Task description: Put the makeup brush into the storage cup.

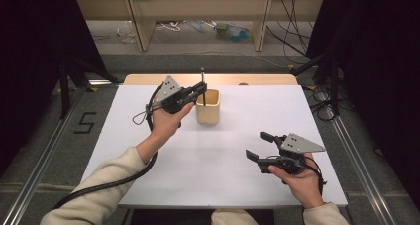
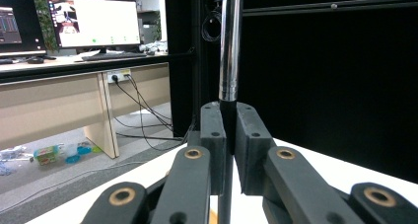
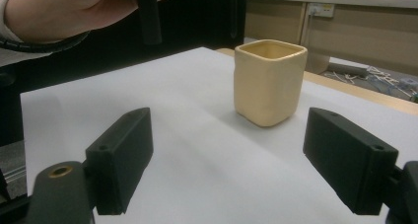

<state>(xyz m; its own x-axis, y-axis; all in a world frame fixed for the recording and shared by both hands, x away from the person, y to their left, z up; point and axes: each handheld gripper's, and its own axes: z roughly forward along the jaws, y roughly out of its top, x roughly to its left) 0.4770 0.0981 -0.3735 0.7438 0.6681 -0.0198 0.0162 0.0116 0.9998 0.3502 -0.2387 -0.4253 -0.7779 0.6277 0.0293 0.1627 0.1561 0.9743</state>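
High view: we look down and forward from above the person's side onto the white table [image 1: 208, 160], whole tabletop in frame. Left gripper view: we sit close behind its jaws, looking level off the table toward desks. Right gripper view: low, near the tabletop, facing the cream cup [image 3: 269, 81], shared with the high view.

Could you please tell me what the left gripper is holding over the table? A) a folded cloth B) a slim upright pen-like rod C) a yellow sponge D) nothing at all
B: the left gripper is shut on a slim dark rod with a shiny metal upper part, held upright at the cream square cup.
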